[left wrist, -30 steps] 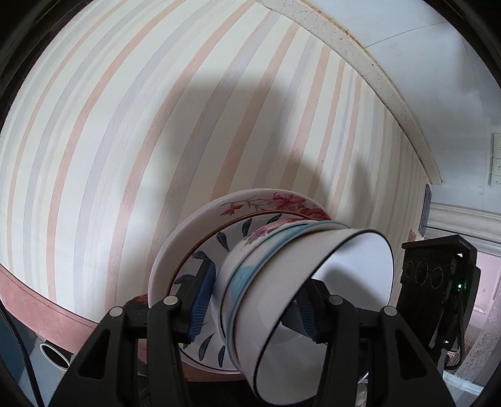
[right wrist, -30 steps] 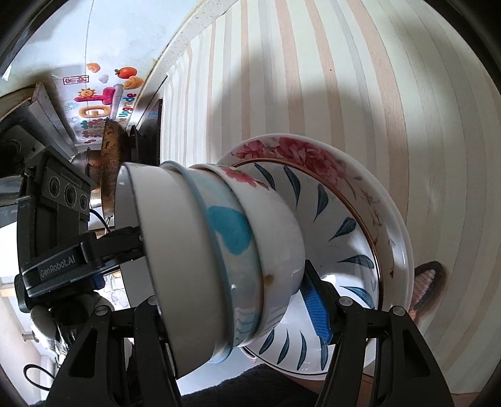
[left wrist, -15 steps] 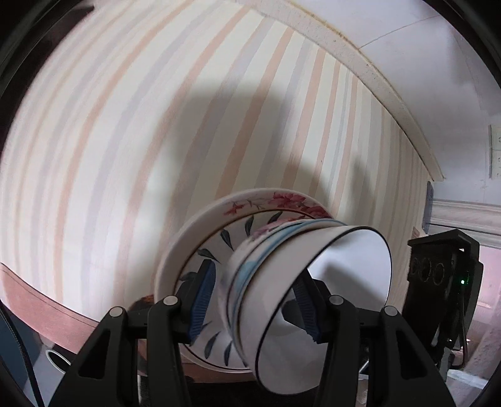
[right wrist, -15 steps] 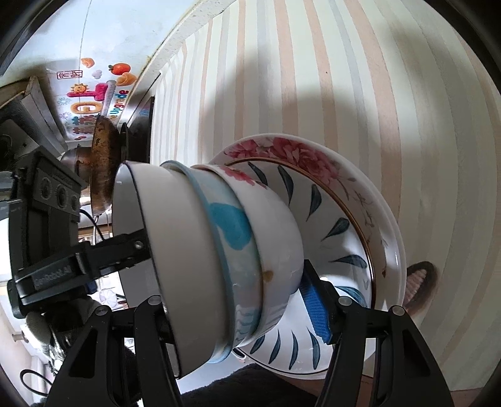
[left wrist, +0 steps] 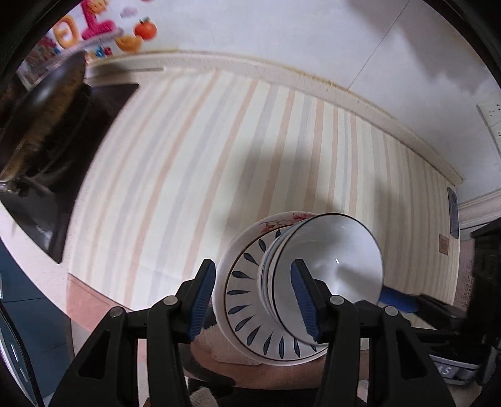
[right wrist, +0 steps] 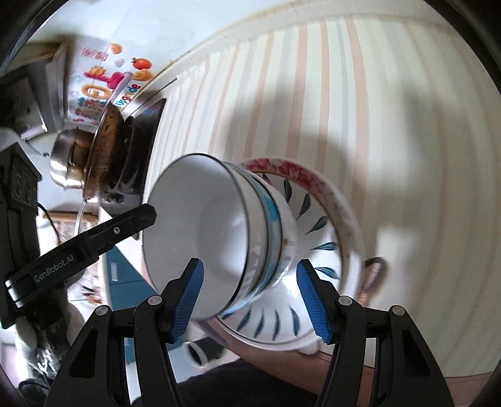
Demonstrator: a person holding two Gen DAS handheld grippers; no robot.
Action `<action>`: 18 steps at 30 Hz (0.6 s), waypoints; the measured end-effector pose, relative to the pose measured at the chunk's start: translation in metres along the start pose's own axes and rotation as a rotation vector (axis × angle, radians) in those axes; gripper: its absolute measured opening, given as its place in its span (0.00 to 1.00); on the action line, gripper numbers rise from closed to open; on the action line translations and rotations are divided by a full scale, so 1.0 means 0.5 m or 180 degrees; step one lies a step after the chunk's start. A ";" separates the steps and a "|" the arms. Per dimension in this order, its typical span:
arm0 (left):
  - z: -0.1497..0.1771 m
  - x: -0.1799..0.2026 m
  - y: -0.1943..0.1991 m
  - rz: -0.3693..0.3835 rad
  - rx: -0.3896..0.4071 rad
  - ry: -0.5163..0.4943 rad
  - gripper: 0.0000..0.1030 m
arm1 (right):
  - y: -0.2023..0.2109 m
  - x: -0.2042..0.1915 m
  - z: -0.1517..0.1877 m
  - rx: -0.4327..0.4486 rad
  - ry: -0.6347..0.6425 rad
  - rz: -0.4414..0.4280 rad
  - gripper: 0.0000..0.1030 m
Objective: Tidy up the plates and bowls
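Note:
A stack of nested bowls, with a black-rimmed white bowl (left wrist: 338, 266) on top, sits in a blue-leaf plate (left wrist: 247, 310) over a pink-flower plate (left wrist: 281, 219) on the striped cloth. My left gripper (left wrist: 253, 300) is open, its pads apart on either side of the stack's near edge. In the right wrist view the same bowl stack (right wrist: 219, 238) and leaf plate (right wrist: 316, 238) lie between the open pads of my right gripper (right wrist: 250, 300). Neither gripper holds the stack. The left gripper's finger (right wrist: 94, 241) shows at the left of the right wrist view.
A striped tablecloth (left wrist: 219, 156) covers the counter. A dark stove with a worn pan (left wrist: 47, 103) stands at the far left, also in the right wrist view (right wrist: 103, 150). A wall with fruit stickers (left wrist: 103, 25) runs behind. A blue object (left wrist: 397, 300) lies right of the stack.
Both grippers have opened and drawn back from the stack of bowls and plates, which now rests on the striped cloth. Both views have swung and show the stove and wall.

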State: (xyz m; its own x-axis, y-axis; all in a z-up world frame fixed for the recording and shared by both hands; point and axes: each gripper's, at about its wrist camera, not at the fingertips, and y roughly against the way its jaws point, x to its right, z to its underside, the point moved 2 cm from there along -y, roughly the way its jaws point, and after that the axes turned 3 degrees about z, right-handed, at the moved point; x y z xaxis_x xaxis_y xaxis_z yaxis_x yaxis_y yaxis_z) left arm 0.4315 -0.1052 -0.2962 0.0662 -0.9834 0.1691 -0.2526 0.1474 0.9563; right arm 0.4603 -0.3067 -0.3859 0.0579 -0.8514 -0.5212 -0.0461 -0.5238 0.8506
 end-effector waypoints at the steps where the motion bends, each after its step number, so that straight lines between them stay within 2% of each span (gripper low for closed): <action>1: 0.007 0.007 0.013 -0.0038 0.0050 -0.0040 0.50 | 0.013 -0.007 0.003 0.0044 0.0054 0.0059 0.68; 3: 0.019 0.011 0.033 -0.0095 0.0138 -0.0072 0.51 | 0.050 -0.024 0.012 0.0184 0.0177 0.0253 0.81; 4: 0.024 0.013 0.045 -0.0150 0.0209 -0.0090 0.58 | 0.068 -0.033 0.018 0.0272 0.0240 0.0352 0.83; 5: 0.030 0.018 0.056 -0.0199 0.0277 -0.0119 0.67 | 0.083 -0.040 0.022 0.0342 0.0286 0.0447 0.83; 6: 0.037 0.021 0.068 -0.0220 0.0334 -0.0146 0.86 | 0.095 -0.046 0.026 0.0404 0.0322 0.0544 0.84; 7: 0.042 0.023 0.075 -0.0227 0.0382 -0.0160 0.91 | 0.107 -0.054 0.029 0.0467 0.0354 0.0619 0.86; 11: 0.071 0.027 0.123 -0.0284 0.0612 -0.0197 0.91 | 0.161 -0.081 0.056 0.0801 0.0454 0.0828 0.89; 14: 0.087 0.028 0.157 -0.0251 0.0737 -0.0213 0.91 | 0.194 -0.095 0.076 0.0964 0.0437 0.0957 0.90; 18: 0.121 0.020 0.205 -0.0138 0.0884 -0.0278 0.91 | 0.259 -0.118 0.123 0.1246 0.0378 0.1001 0.92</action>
State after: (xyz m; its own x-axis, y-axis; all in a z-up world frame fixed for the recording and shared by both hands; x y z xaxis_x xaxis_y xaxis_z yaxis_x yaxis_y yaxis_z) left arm 0.3476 -0.1065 -0.2108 0.0025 -0.9953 0.0969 -0.5067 0.0823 0.8582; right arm 0.3894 -0.3258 -0.2490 0.0929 -0.9725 -0.2138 -0.4481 -0.2326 0.8632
